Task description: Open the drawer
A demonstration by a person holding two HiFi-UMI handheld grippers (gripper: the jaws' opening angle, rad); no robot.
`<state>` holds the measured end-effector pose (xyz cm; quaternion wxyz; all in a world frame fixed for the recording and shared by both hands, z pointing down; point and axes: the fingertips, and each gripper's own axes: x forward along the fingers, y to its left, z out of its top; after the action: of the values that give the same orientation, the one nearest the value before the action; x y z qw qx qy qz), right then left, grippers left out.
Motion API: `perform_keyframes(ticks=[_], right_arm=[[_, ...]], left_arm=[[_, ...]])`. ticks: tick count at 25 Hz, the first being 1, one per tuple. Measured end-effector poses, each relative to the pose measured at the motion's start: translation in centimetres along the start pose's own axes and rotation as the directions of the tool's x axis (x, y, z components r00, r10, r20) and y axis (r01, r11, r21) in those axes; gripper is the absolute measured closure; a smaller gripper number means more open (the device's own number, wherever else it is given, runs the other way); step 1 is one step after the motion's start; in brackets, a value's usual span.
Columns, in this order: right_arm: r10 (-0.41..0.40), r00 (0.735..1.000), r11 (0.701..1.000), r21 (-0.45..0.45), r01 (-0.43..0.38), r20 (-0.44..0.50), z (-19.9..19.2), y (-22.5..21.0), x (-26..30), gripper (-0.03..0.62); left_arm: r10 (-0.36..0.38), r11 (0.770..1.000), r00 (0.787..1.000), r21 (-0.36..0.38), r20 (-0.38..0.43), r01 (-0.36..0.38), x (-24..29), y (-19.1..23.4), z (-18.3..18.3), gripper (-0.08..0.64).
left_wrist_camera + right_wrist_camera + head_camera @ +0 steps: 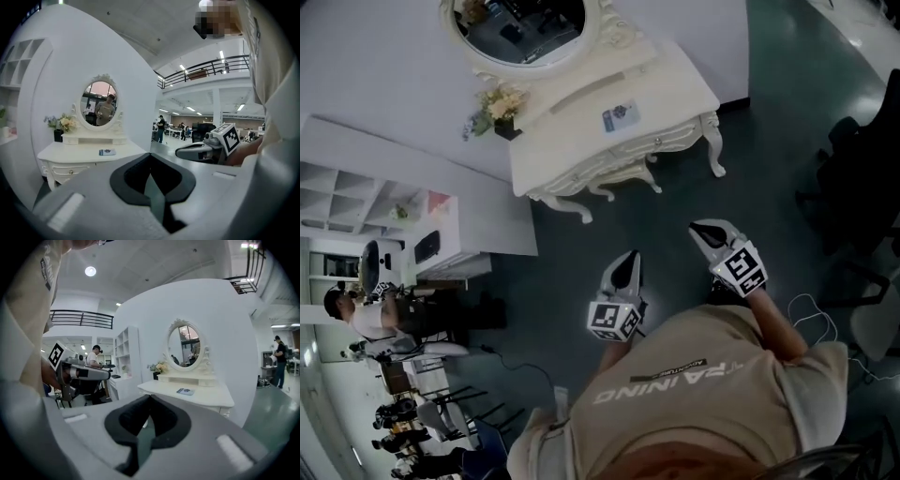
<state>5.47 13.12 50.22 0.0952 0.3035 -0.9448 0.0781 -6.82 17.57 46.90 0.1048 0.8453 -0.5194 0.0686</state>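
Note:
A white dressing table with an oval mirror stands against the wall, ahead of both grippers. Its drawer front with a small knob shows under the tabletop in the left gripper view. In the right gripper view my gripper's body hides most of the table's front. My left gripper and right gripper hang side by side over the dark floor, well short of the table. Both point toward it. The left gripper is shut with nothing in it. The right gripper is shut and empty too.
On the tabletop lie a small card and a vase of flowers. A white shelf unit stands to the left, a black chair to the right. A cable lies on the floor. People sit at desks far left.

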Motion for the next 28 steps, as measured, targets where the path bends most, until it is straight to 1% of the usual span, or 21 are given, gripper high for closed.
perform_keyframes(ticks=[2, 5, 7, 11, 15, 19, 21, 23, 25, 26, 28], right_arm=[[0.033, 0.999, 0.999, -0.006, -0.033, -0.002, 0.1, -2.3, 1.0, 0.589], [0.067, 0.998, 0.998, -0.021, -0.067, -0.012, 0.7, -5.9, 2.6, 0.589], [0.091, 0.995, 0.996, -0.001, -0.091, -0.029, 0.3, -7.5, 3.8, 0.589], [0.134, 0.989, 0.991, 0.027, -0.133, -0.061, -0.7, -9.1, 6.3, 0.589], [0.146, 0.985, 0.988, 0.053, -0.142, -0.089, -2.0, -10.7, 9.1, 0.589], [0.125, 0.988, 0.992, 0.031, -0.122, -0.090, -1.2, -11.4, 13.5, 0.589], [0.105, 0.989, 0.994, 0.023, -0.104, -0.100, -0.4, -10.9, 14.9, 0.589], [0.080, 0.991, 0.996, 0.045, -0.076, -0.107, 0.9, -10.5, 16.4, 0.589], [0.048, 0.995, 0.997, 0.064, -0.043, -0.092, 2.8, -11.1, 18.9, 0.589], [0.029, 0.996, 0.998, 0.057, -0.024, -0.087, 3.6, -11.7, 20.3, 0.589], [-0.009, 0.995, 0.999, 0.033, 0.013, -0.097, 4.8, -12.8, 23.0, 0.589]], left_arm=[[0.022, 1.000, 1.000, -0.009, -0.014, -0.022, 2.7, 0.6, 0.5, 0.554], [0.062, 0.998, 0.998, -0.010, -0.013, -0.062, 6.5, 2.2, 2.0, 0.554], [0.077, 0.997, 0.997, -0.013, -0.016, -0.078, 8.3, 3.3, 2.4, 0.554], [0.075, 0.996, 0.996, -0.037, -0.051, -0.077, 11.0, 4.7, 1.5, 0.554], [0.048, 0.995, 0.995, -0.082, -0.084, -0.055, 13.2, 6.1, -0.5, 0.554], [0.003, 0.996, 0.997, -0.084, -0.078, -0.010, 15.3, 10.3, -1.2, 0.554], [-0.021, 0.996, 0.998, -0.087, -0.064, 0.016, 15.5, 12.2, -0.7, 0.554], [-0.044, 0.996, 0.998, -0.083, -0.054, 0.039, 15.4, 14.5, 0.6, 0.554], [-0.075, 0.996, 0.997, -0.044, -0.031, 0.074, 16.2, 17.6, 2.8, 0.554], [-0.091, 0.996, 0.996, -0.017, -0.020, 0.091, 17.0, 19.3, 3.6, 0.554], [-0.115, 0.993, 0.993, 0.029, -0.019, 0.116, 18.5, 22.4, 3.7, 0.554]])
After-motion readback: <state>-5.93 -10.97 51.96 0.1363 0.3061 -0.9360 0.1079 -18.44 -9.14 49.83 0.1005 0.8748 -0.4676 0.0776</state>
